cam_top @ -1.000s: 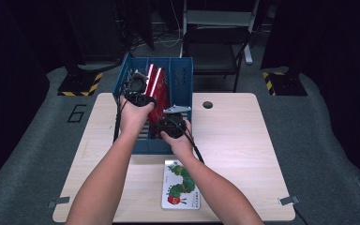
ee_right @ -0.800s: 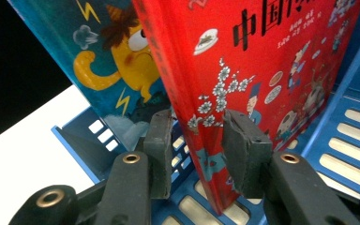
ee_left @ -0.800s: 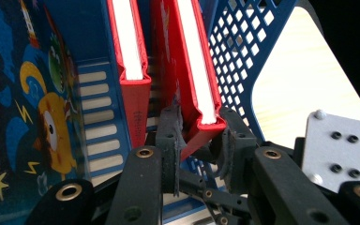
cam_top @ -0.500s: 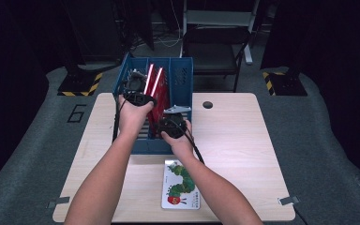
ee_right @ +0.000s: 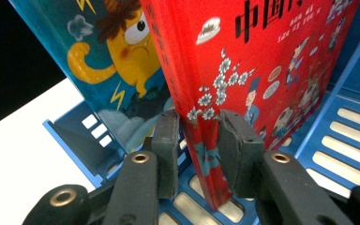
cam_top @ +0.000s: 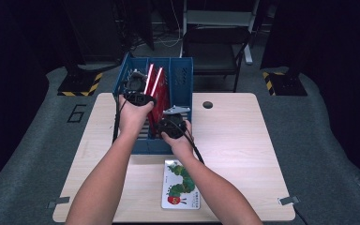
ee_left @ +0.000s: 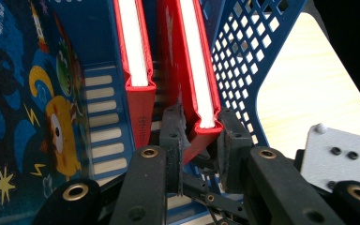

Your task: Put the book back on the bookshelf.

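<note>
- The left gripper (ee_left: 200,140), of matte black jointed links with brass-ringed pivots, has its two ribbed pads clamped on the top corner of a glossy red hardcover book (ee_left: 194,65), where white page edges show between the red boards.
- This book stands upright on edge in a blue plastic file rack (cam_top: 180,82), whose perforated side wall (ee_left: 243,70) rises just past the right finger (ee_left: 232,150).
- A second red hardcover book (ee_left: 136,61) stands just beyond the left finger (ee_left: 173,145), parallel to the held one and a little apart from it.
- A flat blue picture book with a yellow cartoon creature (ee_left: 23,108) leans farther out on that side.
- The right gripper (ee_right: 198,150) pinches the lower spine edge of a red book printed with white blossoms and small figures (ee_right: 262,61); its rubbery black pads press both covers.
- The blue slotted rack floor (ee_right: 351,122) lies under and beside the right finger (ee_right: 241,154); a yellow creature cover (ee_right: 108,56) stands beyond the left finger (ee_right: 166,150).
- From above, both hands meet over the rack on a pale wooden table (cam_top: 243,140), and a thin white caterpillar book (cam_top: 180,185) lies flat near the forearms.
</note>
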Available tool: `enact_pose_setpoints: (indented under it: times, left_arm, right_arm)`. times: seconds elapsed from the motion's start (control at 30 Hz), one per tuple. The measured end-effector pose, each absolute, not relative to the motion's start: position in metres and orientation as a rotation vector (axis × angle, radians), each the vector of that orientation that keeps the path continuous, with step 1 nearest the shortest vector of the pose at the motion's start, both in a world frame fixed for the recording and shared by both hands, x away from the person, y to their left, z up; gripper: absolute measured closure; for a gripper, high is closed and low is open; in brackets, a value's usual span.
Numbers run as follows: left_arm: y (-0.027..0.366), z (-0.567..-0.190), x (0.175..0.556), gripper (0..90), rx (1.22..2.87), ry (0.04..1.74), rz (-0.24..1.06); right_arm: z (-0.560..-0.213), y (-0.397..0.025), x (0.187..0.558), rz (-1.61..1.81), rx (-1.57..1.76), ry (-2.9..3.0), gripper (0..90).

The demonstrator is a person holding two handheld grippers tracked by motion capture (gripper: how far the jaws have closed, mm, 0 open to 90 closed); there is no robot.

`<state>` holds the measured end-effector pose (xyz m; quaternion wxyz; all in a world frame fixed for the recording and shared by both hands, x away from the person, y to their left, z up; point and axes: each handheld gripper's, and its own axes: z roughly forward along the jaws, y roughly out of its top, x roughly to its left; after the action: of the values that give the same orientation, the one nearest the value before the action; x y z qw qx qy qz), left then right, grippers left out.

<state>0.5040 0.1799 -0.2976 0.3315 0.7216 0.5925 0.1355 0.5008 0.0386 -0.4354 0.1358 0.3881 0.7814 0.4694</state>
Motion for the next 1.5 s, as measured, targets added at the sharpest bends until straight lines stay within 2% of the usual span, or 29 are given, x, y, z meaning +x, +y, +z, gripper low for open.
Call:
enact_pose_setpoints:
  times: [0.77, 1.5]
  left_arm:
    - [0.178, -0.292, 0.509, 79.0, 1.889, 1.63, 0.361]
    - [0.175, -0.283, 0.516, 77.8, 1.885, 1.648, 0.387]
  right_arm:
    - [-0.436, 0.035, 0.506, 1.341, 1.14, 2.282, 70.7]
    - [-0.429, 0.038, 0.52, 1.38, 1.157, 2.314, 73.2]
